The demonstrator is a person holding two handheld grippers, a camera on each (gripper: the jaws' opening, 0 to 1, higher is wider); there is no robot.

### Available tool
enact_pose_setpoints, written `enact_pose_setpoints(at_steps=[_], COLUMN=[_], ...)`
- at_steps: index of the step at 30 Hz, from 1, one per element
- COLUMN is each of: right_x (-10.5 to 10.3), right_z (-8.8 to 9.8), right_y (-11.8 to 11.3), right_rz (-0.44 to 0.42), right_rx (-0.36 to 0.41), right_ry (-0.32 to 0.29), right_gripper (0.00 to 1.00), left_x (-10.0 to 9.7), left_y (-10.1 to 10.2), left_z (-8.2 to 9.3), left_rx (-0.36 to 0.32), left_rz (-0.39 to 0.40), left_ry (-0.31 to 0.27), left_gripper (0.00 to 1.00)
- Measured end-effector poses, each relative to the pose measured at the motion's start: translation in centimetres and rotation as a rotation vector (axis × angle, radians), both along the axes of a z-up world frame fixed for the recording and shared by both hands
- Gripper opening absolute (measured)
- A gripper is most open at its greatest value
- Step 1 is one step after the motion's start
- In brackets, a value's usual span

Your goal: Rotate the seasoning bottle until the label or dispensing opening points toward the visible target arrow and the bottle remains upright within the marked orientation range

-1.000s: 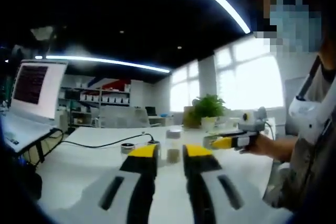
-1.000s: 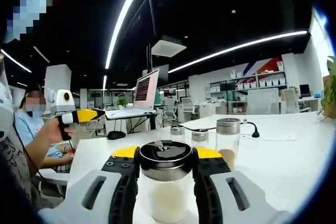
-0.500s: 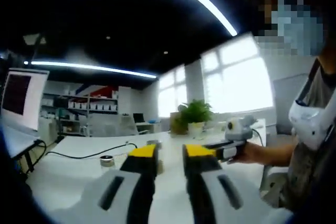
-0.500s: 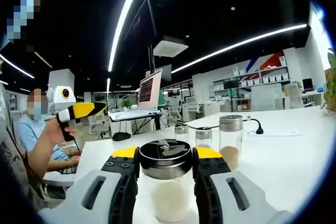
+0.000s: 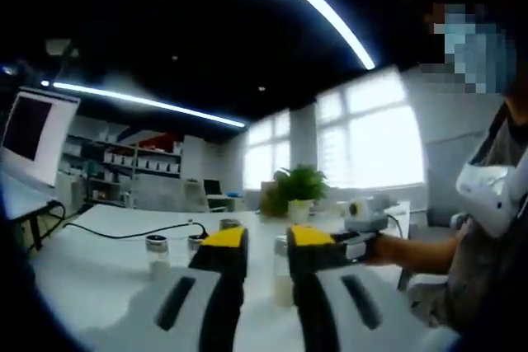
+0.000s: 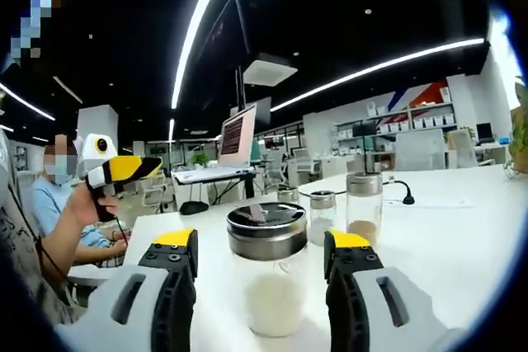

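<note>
An open office with dark ceiling and bright strip lights is seen behind a smooth white surface [image 6: 462, 245]. In the right gripper view, the seasoning bottle [image 6: 268, 274], a clear glass cylinder with a shiny metal lid and pale powder inside, stands upright between the spread fingers of the right gripper [image 6: 262, 246], untouched by either; no label writing can be read, and three smaller metal-capped shakers [image 6: 364, 208] stand beyond the fingers. The left gripper [image 5: 256, 238] is seen with its yellow-tipped fingers slightly parted on nothing.
</note>
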State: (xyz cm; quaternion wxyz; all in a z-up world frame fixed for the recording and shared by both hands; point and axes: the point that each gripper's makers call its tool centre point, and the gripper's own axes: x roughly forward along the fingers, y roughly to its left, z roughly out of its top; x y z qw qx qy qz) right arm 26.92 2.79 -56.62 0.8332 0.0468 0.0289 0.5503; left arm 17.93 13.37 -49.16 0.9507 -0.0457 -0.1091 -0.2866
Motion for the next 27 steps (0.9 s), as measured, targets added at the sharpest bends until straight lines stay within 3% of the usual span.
enact_pose_setpoints(at_steps=[6, 14, 21, 27], right_x=[-0.2, 0.7, 0.3, 0.5], right_z=[-0.2, -2.1, -2.3, -2.7], right_y=[0.5, -0.1, -0.3, -0.2], right_rz=[0.019, 0.066, 0.121, 0.105], right_rx=[-0.033, -0.08, -0.086, -0.083], right_ry=[-0.025, 0.009, -0.001, 0.008], right_gripper=[0.56, 0.51, 0.47, 0.47], left_x=[-0.1, -0.2, -0.1, -0.4], left_y=[0.0, -0.9, -1.7, -1.4], left_z=[-0.2, -0.5, -0.8, -1.2], left_rx=[-0.056, -0.006, 0.012, 0.02], left_rz=[-0.028, -0.047, -0.067, -0.055], left_ry=[0.006, 0.015, 0.021, 0.031], left_gripper=[0.2, 0.2, 0.2, 0.2])
